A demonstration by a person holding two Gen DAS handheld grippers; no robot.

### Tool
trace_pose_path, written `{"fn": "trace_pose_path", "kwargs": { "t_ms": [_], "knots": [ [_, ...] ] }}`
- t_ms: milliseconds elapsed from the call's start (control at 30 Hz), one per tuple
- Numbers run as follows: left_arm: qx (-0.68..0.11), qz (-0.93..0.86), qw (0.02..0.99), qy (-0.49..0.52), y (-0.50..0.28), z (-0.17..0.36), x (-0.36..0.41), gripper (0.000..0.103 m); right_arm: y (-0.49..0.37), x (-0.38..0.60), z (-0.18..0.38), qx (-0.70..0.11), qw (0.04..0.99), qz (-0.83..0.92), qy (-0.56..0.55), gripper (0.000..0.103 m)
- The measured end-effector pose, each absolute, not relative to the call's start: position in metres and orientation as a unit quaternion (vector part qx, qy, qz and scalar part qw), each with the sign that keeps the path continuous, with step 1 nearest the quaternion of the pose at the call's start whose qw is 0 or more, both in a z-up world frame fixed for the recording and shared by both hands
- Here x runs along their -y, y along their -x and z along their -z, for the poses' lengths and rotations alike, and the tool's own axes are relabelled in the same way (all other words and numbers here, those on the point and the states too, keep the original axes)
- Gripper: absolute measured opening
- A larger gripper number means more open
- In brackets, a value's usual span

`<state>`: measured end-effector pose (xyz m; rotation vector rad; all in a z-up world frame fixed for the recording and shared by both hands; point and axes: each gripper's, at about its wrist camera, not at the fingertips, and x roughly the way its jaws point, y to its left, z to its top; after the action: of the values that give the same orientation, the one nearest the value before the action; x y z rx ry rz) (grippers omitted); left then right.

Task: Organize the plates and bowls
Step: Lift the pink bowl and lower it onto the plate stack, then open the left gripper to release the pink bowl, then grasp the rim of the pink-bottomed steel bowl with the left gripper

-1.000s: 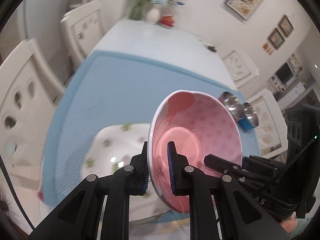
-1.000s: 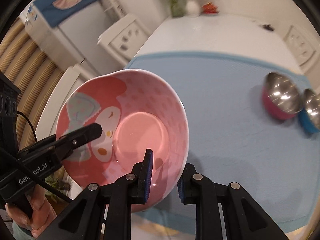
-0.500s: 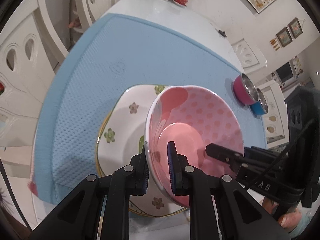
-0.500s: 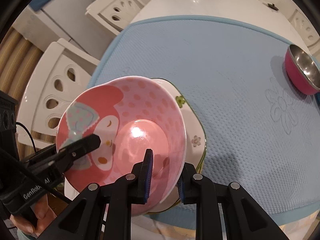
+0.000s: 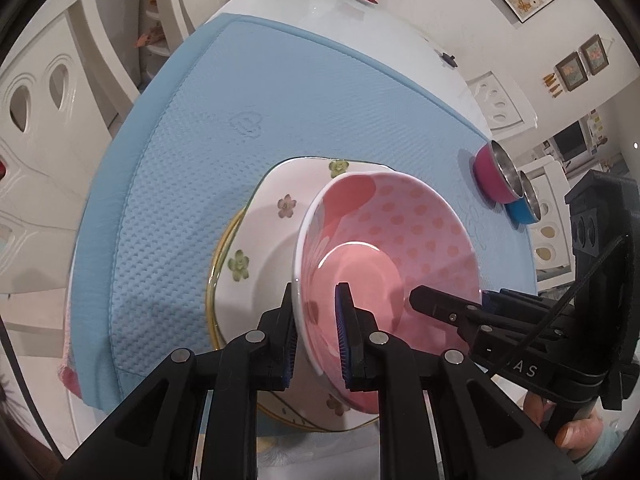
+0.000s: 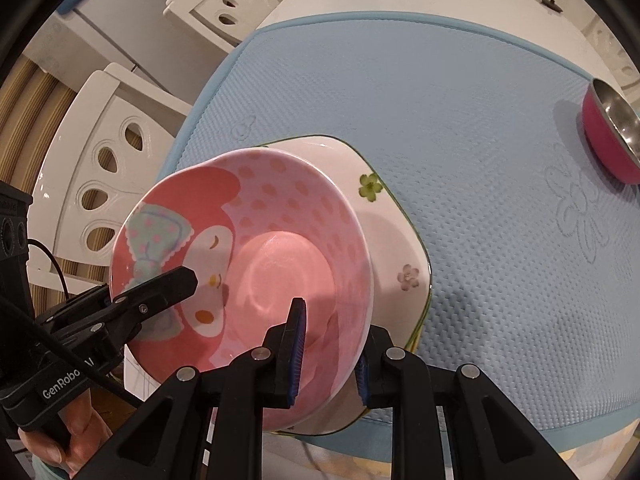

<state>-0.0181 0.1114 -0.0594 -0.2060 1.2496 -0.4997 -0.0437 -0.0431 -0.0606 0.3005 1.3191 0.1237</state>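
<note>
Down it comes: a second ago the pink bowl (image 5: 384,264) hung over bare blue mat (image 5: 280,92), and now it sits low over the flowered plate (image 5: 260,240), apparently resting in its middle, though the contact itself is hidden. That reads as the stacking step all but done.

The left gripper (image 5: 316,336) straddles the near rim and its jaws are just starting to open; the outer pad looks snug on the wall, while a sliver of gap shows at the inner one. The right gripper (image 6: 328,354) stays clamped hard on the opposite rim, one pad inside, one outside.

The bowl is glossy, polka-dotted, with a cartoon face and pale blue bow inside, and tips slightly. Two small steel-lined bowls (image 5: 508,190), one pink, one blue, wait well apart by the mat's far edge.
</note>
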Motion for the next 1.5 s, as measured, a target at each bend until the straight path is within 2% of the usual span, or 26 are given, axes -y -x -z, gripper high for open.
{"fn": "trace_pose_path", "kwargs": {
  "t_ms": [433, 800, 833, 900, 967, 1000, 1033, 1100, 1233, 1367, 1500],
  "knots": [
    [-0.539, 0.222, 0.809, 0.073, 0.022, 0.025, -0.130, 0.016, 0.053, 0.071, 0.027, -0.572, 0.806, -0.043, -0.145, 0.020],
    [-0.458, 0.249, 0.853, 0.024, 0.019, -0.043, -0.106, 0.017, 0.067, 0.090, -0.017, -0.525, 0.835, -0.020, -0.166, 0.020],
    [-0.454, 0.254, 0.854, 0.025, 0.019, -0.047, -0.103, 0.018, 0.069, 0.093, -0.023, -0.518, 0.838, -0.015, -0.169, 0.020],
    [-0.438, 0.267, 0.858, 0.032, 0.017, -0.061, -0.093, 0.030, 0.074, 0.100, -0.035, -0.505, 0.845, -0.007, -0.175, 0.020],
    [-0.427, 0.279, 0.859, 0.037, 0.015, -0.071, -0.081, 0.030, 0.082, 0.109, -0.046, -0.492, 0.852, 0.004, -0.177, 0.021],
    [-0.424, 0.285, 0.859, 0.039, 0.015, -0.075, -0.075, 0.030, 0.086, 0.112, -0.051, -0.486, 0.856, 0.010, -0.177, 0.025],
    [-0.419, 0.293, 0.858, 0.041, 0.013, -0.080, -0.065, 0.030, 0.091, 0.118, -0.055, -0.480, 0.859, 0.016, -0.176, 0.029],
    [-0.414, 0.298, 0.859, 0.041, 0.012, -0.087, -0.051, 0.031, 0.101, 0.132, -0.062, -0.467, 0.866, 0.027, -0.178, 0.055],
    [-0.408, 0.311, 0.858, 0.035, 0.012, -0.098, -0.009, 0.037, 0.115, 0.172, -0.070, -0.442, 0.875, 0.039, -0.191, 0.056],
    [-0.401, 0.319, 0.857, 0.041, 0.013, -0.105, 0.035, 0.062, 0.120, 0.219, -0.072, -0.442, 0.872, 0.049, -0.202, 0.056],
    [-0.405, 0.332, 0.850, 0.055, 0.009, -0.105, 0.084, 0.062, 0.127, 0.267, -0.068, -0.443, 0.868, 0.060, -0.217, 0.056]
  ]
}}
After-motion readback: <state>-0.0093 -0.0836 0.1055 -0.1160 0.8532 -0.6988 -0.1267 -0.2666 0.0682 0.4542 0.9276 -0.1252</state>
